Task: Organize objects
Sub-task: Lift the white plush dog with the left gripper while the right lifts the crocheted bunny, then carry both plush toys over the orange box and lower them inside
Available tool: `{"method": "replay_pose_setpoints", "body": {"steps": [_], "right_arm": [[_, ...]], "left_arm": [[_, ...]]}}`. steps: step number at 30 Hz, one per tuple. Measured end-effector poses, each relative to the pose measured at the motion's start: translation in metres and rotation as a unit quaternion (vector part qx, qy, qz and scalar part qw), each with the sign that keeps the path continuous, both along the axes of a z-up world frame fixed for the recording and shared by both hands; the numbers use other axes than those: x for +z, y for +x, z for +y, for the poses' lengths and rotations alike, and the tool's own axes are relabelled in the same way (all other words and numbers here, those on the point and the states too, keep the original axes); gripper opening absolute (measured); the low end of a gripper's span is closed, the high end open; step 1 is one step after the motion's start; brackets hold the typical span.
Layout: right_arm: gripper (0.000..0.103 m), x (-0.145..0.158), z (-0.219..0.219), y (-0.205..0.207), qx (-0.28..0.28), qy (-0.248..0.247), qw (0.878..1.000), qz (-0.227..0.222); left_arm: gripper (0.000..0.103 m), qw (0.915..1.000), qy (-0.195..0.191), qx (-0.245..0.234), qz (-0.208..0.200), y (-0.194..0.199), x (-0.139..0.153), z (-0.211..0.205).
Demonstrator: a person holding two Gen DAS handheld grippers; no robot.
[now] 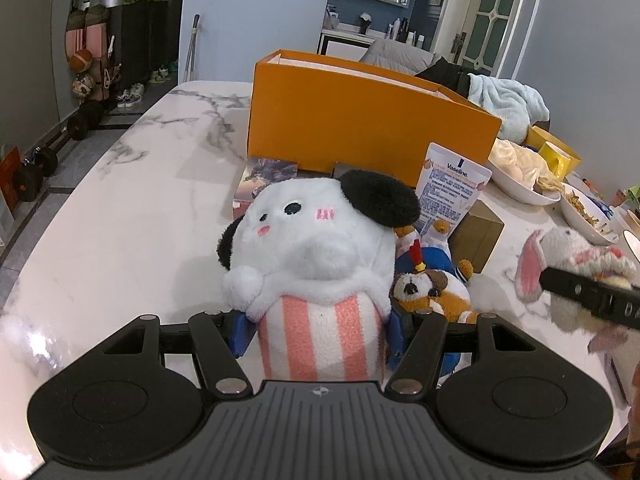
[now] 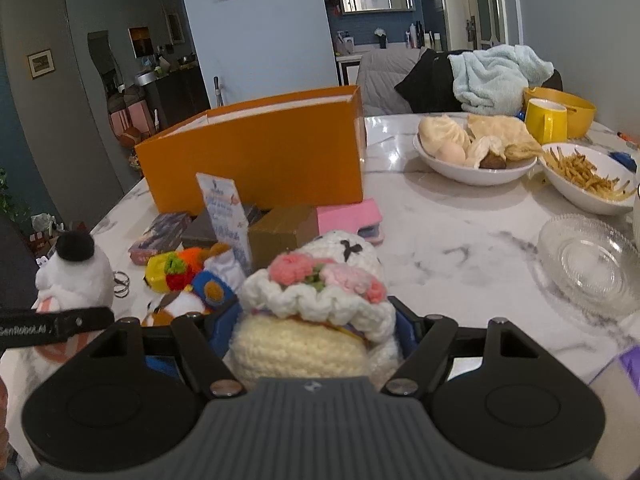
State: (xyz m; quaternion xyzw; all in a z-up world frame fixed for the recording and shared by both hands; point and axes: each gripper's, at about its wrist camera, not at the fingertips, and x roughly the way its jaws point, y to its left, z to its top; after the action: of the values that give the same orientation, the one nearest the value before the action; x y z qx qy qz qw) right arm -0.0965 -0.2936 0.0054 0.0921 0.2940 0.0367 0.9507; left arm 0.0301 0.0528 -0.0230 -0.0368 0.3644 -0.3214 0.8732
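My left gripper (image 1: 320,328) is shut on a white plush dog with black ears and a pink-striped body (image 1: 316,248), held upright above the marble table (image 1: 120,220). My right gripper (image 2: 320,328) is shut on a crocheted bunny doll with pink flowers (image 2: 320,292); that doll also shows at the right of the left wrist view (image 1: 576,264). The white plush shows at the left of the right wrist view (image 2: 76,276). An open orange box (image 1: 360,120) stands behind the toys, also in the right wrist view (image 2: 256,160).
A small brown-and-white dog plush (image 1: 432,288), a Vaseline pouch (image 1: 452,188), a brown box (image 1: 480,232), card boxes (image 2: 164,236) and a pink box (image 2: 348,216) lie before the orange box. Food bowls (image 2: 472,172), a glass dish (image 2: 592,264) and a yellow mug (image 2: 546,120) sit right.
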Motion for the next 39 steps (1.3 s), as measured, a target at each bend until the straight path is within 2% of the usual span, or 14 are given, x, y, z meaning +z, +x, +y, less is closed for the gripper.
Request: {"method": "replay_pose_setpoints", "body": {"steps": [7,19,28,33,35,39], "right_arm": [[0.076,0.011,-0.012,0.033,0.004,0.000,1.000,-0.011],[0.076,0.014,-0.022,0.132,0.027,-0.001,1.000,-0.005],[0.076,0.013,-0.024,0.160,0.035,-0.007,0.999,0.001],[0.076,0.032,-0.019,0.150,0.055,-0.005,0.998,-0.009],[0.076,0.044,-0.016,0.144,0.068,-0.006,0.997,-0.021],[0.076,0.076,-0.009,0.146,0.088,-0.003,0.995,-0.052]], "left_arm": [[0.073,0.9999,0.000,-0.010,-0.012,0.008,0.008,-0.003],[0.073,0.9995,0.000,-0.031,-0.010,0.019,0.010,-0.003],[0.073,0.9990,0.005,-0.041,-0.018,0.029,0.015,-0.007],[0.073,0.9968,0.002,-0.067,-0.043,0.031,0.037,-0.012],[0.073,0.9944,-0.005,-0.088,-0.058,0.037,0.053,-0.016],[0.073,0.9897,-0.015,-0.100,-0.102,0.055,0.089,-0.033]]}}
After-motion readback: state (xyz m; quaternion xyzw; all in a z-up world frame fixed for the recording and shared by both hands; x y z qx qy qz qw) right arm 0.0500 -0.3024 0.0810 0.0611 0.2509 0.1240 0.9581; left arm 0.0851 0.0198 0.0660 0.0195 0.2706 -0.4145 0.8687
